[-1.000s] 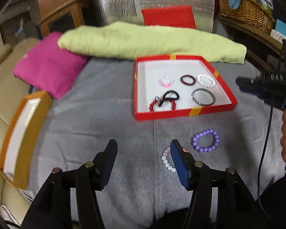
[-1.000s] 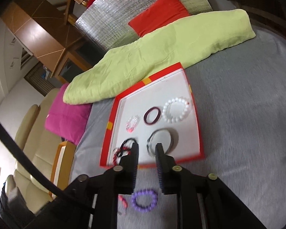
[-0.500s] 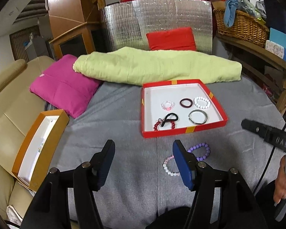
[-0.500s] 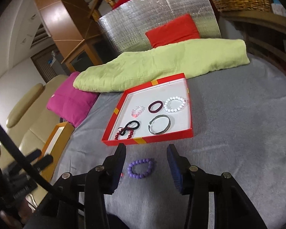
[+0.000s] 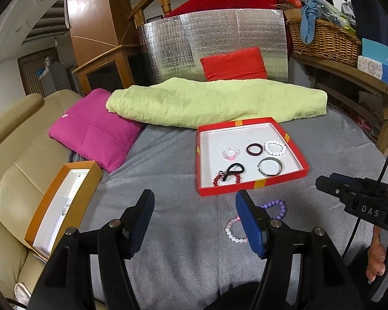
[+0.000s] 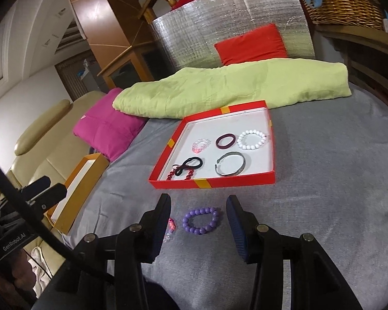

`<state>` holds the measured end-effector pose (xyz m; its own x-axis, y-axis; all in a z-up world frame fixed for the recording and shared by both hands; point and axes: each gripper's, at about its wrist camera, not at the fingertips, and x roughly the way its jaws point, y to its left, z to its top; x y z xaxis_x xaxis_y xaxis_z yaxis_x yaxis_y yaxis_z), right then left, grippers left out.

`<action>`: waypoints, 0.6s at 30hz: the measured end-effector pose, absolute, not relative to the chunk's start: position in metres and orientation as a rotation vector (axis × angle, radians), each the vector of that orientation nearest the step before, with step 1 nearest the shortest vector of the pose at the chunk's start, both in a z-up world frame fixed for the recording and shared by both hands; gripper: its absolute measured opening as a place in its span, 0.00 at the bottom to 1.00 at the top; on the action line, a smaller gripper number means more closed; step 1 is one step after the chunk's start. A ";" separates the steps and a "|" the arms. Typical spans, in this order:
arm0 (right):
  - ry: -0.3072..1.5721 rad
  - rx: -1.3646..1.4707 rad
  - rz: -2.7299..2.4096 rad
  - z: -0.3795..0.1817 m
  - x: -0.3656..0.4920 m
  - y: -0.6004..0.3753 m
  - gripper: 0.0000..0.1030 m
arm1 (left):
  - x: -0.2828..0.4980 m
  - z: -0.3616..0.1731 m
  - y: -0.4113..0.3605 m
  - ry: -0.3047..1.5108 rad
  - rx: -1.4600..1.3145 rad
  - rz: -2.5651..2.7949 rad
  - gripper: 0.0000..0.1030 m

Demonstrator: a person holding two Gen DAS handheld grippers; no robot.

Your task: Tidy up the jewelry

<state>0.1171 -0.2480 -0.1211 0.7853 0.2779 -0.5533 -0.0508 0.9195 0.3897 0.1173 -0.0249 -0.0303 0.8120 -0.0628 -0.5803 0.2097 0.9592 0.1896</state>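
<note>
A red tray (image 5: 253, 184) with a white floor sits on the grey bed cover. Several pieces lie in it, among them a white bead bracelet (image 5: 275, 147), a silver bangle (image 5: 270, 166) and a black hair tie (image 5: 234, 170) across a red bead bracelet (image 5: 217, 179). In front of the tray lie a purple bead bracelet (image 6: 200, 221) and a pink-and-white bead bracelet (image 5: 232, 233). My right gripper (image 6: 198, 204) hovers open above the purple bracelet, apart from it. My left gripper (image 5: 195, 201) stands open and holds nothing. Its right finger hides part of both loose bracelets.
An open orange box (image 5: 64, 199) rests at the left edge, against a beige sofa (image 5: 15, 160). Behind the tray lie a pink cushion (image 5: 95, 134) and a rolled green blanket (image 5: 217, 103). A wicker basket (image 5: 326, 38) sits on a wooden shelf at the right.
Both grippers have drawn back and up from the tray, so more of the room shows. The right jaws have spread wider, and that gripper has rolled upright.
</note>
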 end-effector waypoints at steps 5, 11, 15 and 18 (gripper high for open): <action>0.641 0.325 0.197 -0.121 0.118 -0.237 0.47 | 0.117 -0.031 -0.017 0.606 0.244 -0.131 0.65; 0.650 0.317 0.208 -0.123 0.120 -0.231 0.47 | 0.120 -0.034 -0.006 0.610 0.236 -0.110 0.65; 0.662 0.305 0.211 -0.125 0.122 -0.227 0.47 | 0.121 -0.036 0.000 0.613 0.229 -0.097 0.65; 0.668 0.291 0.212 -0.126 0.123 -0.224 0.47 | 0.123 -0.038 0.003 0.617 0.228 -0.089 0.65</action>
